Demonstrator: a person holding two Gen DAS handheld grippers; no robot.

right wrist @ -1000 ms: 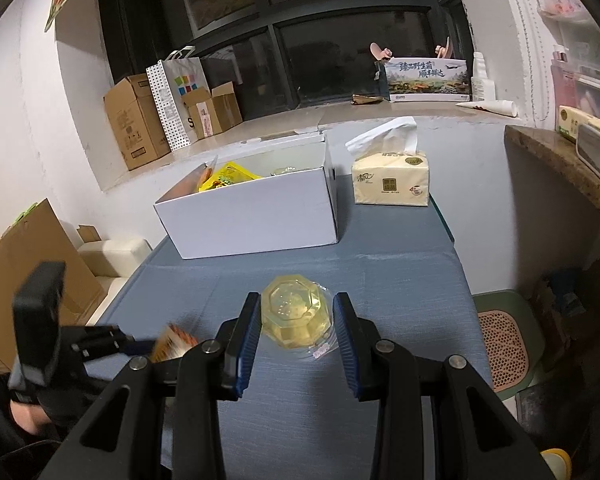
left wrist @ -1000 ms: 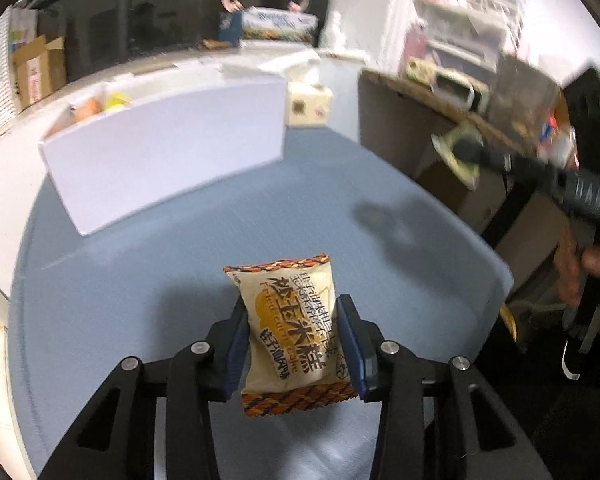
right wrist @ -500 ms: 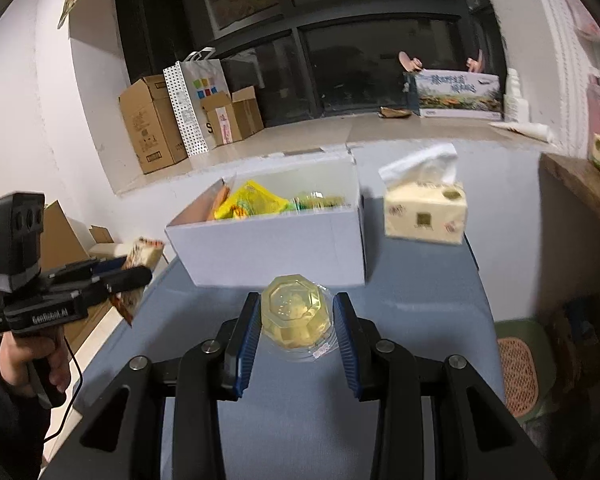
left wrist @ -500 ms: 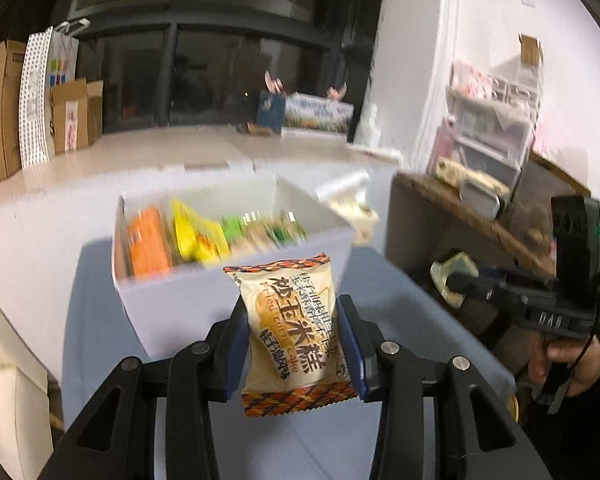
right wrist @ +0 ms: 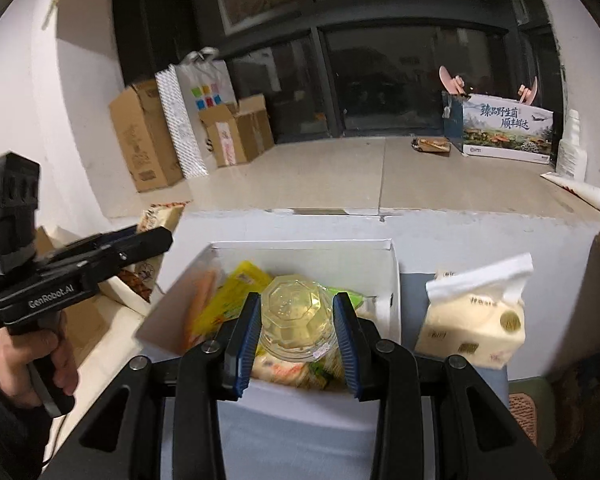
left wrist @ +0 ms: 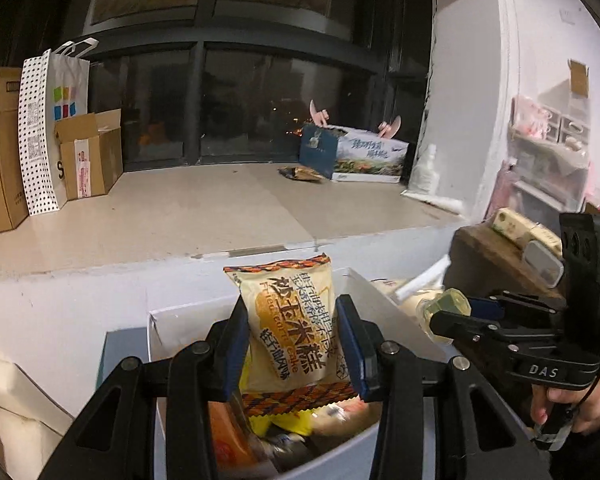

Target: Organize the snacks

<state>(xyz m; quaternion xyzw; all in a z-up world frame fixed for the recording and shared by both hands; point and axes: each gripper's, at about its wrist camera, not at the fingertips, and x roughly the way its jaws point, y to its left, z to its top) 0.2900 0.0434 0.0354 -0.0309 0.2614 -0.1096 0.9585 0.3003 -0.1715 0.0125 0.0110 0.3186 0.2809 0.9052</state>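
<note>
The left gripper [left wrist: 292,344] was matte black plastic, its two fingers [left wrist: 231,354] lined with blue ribbed pads and joined by angular struts with triangular cut-outs; round silver screws sat at the joints. From the right wrist view its side read "GenRobot.AI" in pale lettering, a blocky black camera housing stood on top with grey tape under it, and a bare hand [right wrist: 28,364] in a dark sleeve gripped its handle. The right gripper [right wrist: 296,332] had the same build; seen from the left wrist view it bore "DAS" in white, a green light on its housing, and a thin black cable
</note>
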